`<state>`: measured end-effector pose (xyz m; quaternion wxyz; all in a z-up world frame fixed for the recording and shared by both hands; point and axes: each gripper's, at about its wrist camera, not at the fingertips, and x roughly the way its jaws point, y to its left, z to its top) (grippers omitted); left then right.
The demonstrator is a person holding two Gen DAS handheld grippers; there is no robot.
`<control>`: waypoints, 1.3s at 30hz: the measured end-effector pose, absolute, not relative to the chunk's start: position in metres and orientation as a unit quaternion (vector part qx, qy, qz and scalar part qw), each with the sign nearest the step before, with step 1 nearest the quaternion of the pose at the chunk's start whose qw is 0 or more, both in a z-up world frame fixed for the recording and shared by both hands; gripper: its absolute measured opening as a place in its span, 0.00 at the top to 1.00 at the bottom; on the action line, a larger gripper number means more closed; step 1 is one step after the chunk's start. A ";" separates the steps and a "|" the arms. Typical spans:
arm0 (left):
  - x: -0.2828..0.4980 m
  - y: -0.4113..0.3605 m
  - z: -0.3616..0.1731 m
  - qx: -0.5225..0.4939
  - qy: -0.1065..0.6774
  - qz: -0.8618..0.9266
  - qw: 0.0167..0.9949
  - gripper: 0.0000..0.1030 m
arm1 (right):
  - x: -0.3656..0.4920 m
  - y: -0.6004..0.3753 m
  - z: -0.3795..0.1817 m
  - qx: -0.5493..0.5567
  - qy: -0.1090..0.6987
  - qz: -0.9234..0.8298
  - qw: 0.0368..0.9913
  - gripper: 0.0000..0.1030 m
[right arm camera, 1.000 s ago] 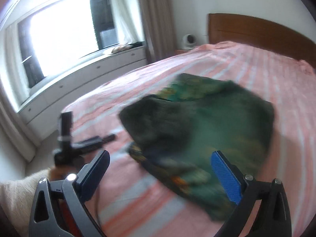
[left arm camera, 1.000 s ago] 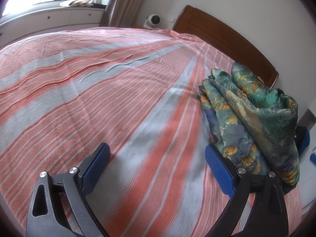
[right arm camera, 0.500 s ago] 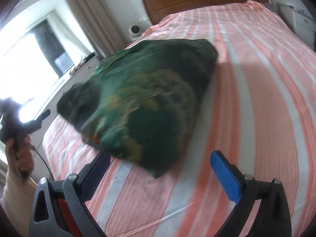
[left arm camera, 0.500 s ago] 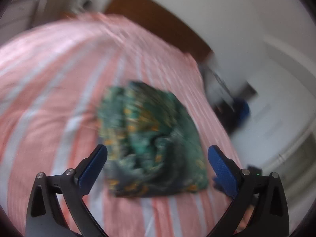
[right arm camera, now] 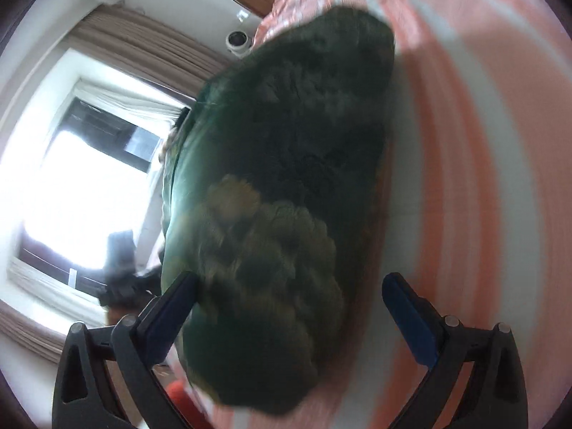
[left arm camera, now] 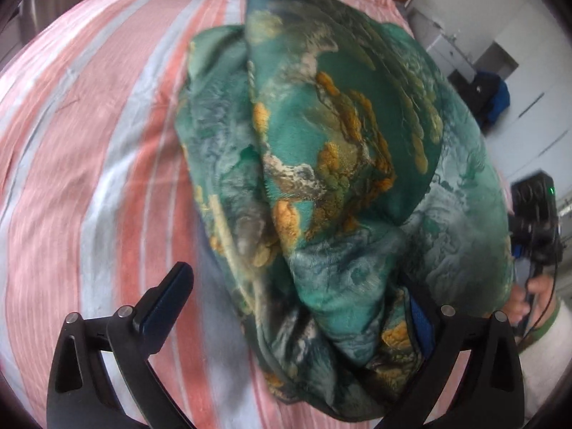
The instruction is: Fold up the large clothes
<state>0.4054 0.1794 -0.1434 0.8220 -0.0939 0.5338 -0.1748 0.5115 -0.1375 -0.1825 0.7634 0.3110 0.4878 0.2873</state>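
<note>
Spread wide, the left gripper (left arm camera: 296, 307) is seen nearest in its own view: one finger (left arm camera: 166, 296) is bare above the sheet (left arm camera: 107, 164), while the other is partly buried under the edge of the garment (left arm camera: 339, 178), so that cloth lies between the fingers without being pinched. The opening is probably kept wide so that a thick edge can be taken in — a judgement only.

Beyond the fingers the garment is seen as a bunched, roughly folded heap of green fabric with orange and pale print, lying on the striped sheet toward the bed's far end. An upper fold is laid over lower layers; the bundle is loose and uneven, so the folding is judged unfinished.

At that view's right edge a hand (left arm camera: 532, 293) is seen gripping a dark handle, presumably that of the other tool.

In the right view, which is blurred, the right gripper (right arm camera: 289, 307) is likewise held apart, with the dark heap between and beyond its fingers; whether they touch the cloth cannot be told. Farther off, a curtain (right arm camera: 143, 57) and a bright window (right arm camera: 82, 186) are seen — strong backlight, by which the garment is darkened.
</note>
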 end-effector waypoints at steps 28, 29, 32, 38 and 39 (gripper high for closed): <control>0.406 0.038 -0.009 -0.013 0.359 -0.148 0.921 0.32 | 0.490 -0.104 -0.020 -0.010 0.269 0.222 0.937 0.30; 0.426 0.037 -0.011 -0.016 0.361 -0.136 0.923 0.25 | 0.511 -0.115 -0.018 0.012 0.274 0.225 0.935 0.26; 0.466 0.044 -0.042 -0.024 0.385 -0.055 0.921 0.00 | 0.577 -0.133 -0.036 0.080 0.338 0.189 0.919 0.00; 0.427 0.054 -0.076 -0.050 0.371 -0.026 0.927 0.04 | 0.571 -0.160 -0.074 0.045 0.369 0.132 0.919 0.00; 0.411 0.052 -0.073 -0.040 0.357 -0.018 0.933 0.03 | 0.556 -0.163 -0.073 0.037 0.357 0.132 0.924 0.00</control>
